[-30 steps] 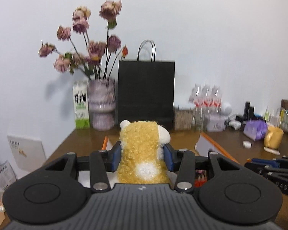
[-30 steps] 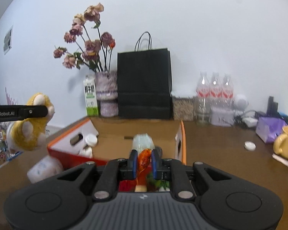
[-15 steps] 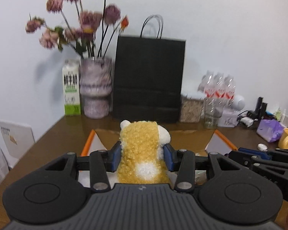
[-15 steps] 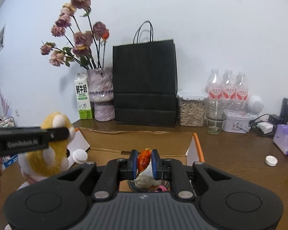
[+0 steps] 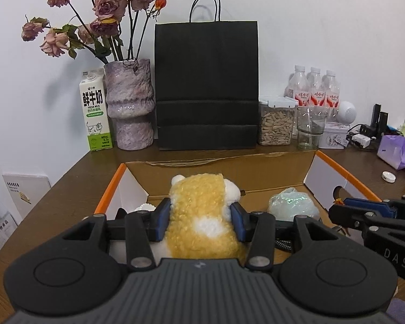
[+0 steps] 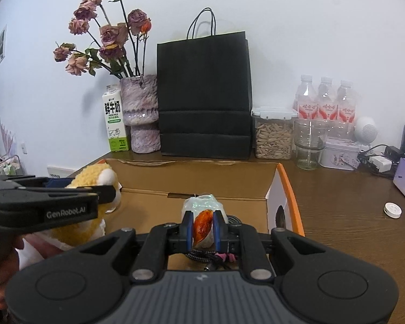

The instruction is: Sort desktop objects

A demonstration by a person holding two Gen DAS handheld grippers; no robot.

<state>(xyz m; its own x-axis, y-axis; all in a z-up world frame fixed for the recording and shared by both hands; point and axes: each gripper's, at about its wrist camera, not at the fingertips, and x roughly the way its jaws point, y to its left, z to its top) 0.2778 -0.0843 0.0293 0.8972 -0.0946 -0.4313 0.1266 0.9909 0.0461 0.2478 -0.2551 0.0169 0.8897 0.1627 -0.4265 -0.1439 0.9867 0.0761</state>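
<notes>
Left gripper (image 5: 199,222) clenched on a yellow plush toy (image 5: 202,221), blue pads sunk into its flanks, toy hanging over the left part of the open cardboard box (image 5: 337,178) just ahead. Soft, light, springy by the look of it: no harm from squeezing, no slip on that curly pile, best taken across the body as now. Likely to tumble rather than stand once let go.

Right gripper (image 6: 203,229) nearly closed, pinching a small orange-and-white piece (image 6: 202,226), too small to identify with certainty; glossy surface, probably light and possibly slippery, so a firm pinch at its middle seems wise. Held over the box interior, directly above a crinkled clear wrapper bundle (image 6: 202,202) and a braided cable (image 6: 202,256) lying on the box floor.

Brown wooden desk (image 6: 337,216) underneath, box ringed by orange-edged flaps. Beyond the grippers, against a white wall, from the left: milk carton (image 5: 95,113), mottled vase (image 5: 129,102) of dried roses, black paper bag (image 5: 206,86), seed jar (image 5: 275,124), empty glass (image 5: 309,127), three water bottles (image 5: 314,89). Off to the right, a small white cap (image 6: 392,210) and a purple pack (image 5: 395,152).
</notes>
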